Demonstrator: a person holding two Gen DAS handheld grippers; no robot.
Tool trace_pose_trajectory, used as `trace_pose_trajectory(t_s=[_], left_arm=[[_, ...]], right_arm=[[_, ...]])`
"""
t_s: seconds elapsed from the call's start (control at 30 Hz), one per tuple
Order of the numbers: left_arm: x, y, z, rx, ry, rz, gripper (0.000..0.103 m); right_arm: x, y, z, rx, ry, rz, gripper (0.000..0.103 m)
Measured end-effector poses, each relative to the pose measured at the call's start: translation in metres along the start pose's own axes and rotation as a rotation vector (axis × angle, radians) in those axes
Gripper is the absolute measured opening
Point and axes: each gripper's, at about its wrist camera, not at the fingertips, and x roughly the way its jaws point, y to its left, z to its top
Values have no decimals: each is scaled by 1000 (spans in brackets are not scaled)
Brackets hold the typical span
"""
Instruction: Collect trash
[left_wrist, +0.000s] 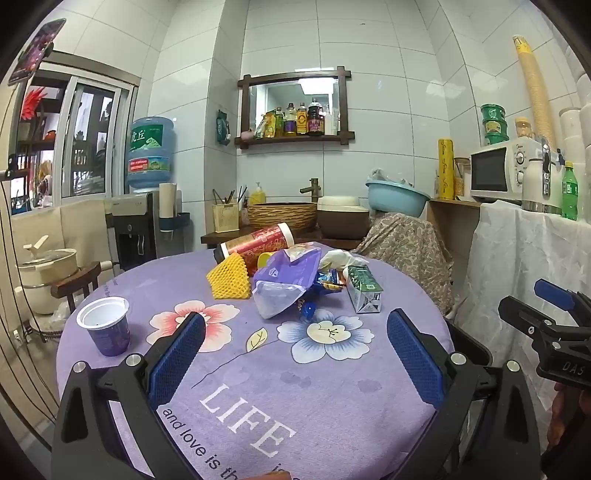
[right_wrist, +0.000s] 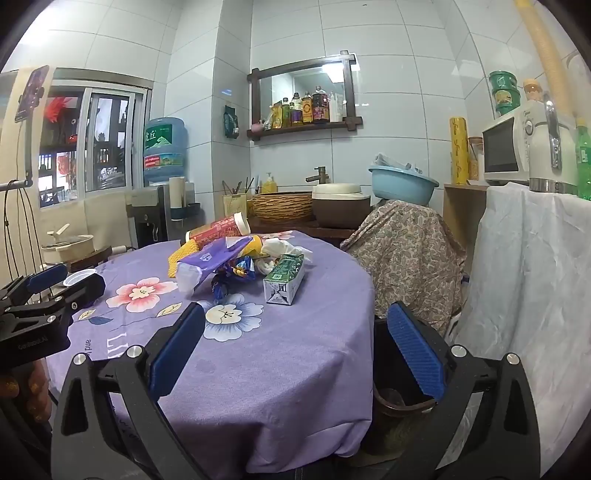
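**Both claws wide, the trash heap straight ahead**

Purple cloth with printed flowers covers the round table (left_wrist: 332, 398) in a small tiled kitchen, and all the trash lies on its far half. We hold the left gripper (left_wrist: 295, 354) and the right gripper (right_wrist: 295, 350) near the front edge, both with jaws fully apart and nothing between them.

From our left claw the heap is directly forward: the purple bag (left_wrist: 284, 280) in the middle, the yellow foam net (left_wrist: 228, 278) to its left, the green carton (left_wrist: 364, 288) to its right. The carton lies on its side with its long axis running away from us, so a grip across its narrow width looks natural. The empty cup (left_wrist: 105, 325) stands alone, near the left claw and to its left.

We judge the right claw nearer to the carton (right_wrist: 285, 280), and the left nearer to the cup. A dark bin (right_wrist: 402, 402) shows below the right claw, beside the table.
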Motion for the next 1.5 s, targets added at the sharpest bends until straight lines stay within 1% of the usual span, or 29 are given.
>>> trace_pose_trajectory(t_s=[0.2,0.47,0.5,0.77,0.83,1.13,1.2,1.5], left_arm=[[1,0,0,1,3,-1,98],[7,20,-5,2,3,-2,98],[5,11,-4,5,3,1,98],[7,25,-6,6,6,-3,98],[1,8,-2,8,4,1,98],[-2,18,-3,7,0,6,98],[2,6,-6,10,4,10,98],[2,6,-6,11,5,9,98]], right_arm=[[0,0,-2,2,0,2,98],[1,0,-2,2,-2,1,98],[1,1,-3,2,-1,2,98],[1,2,-4,5,2,4,98],[1,2,-5,4,1,4,98],[1,2,-5,6,2,6,98],[1,2,-5,6,2,7,98],[1,1,-4,8,4,7,98]])
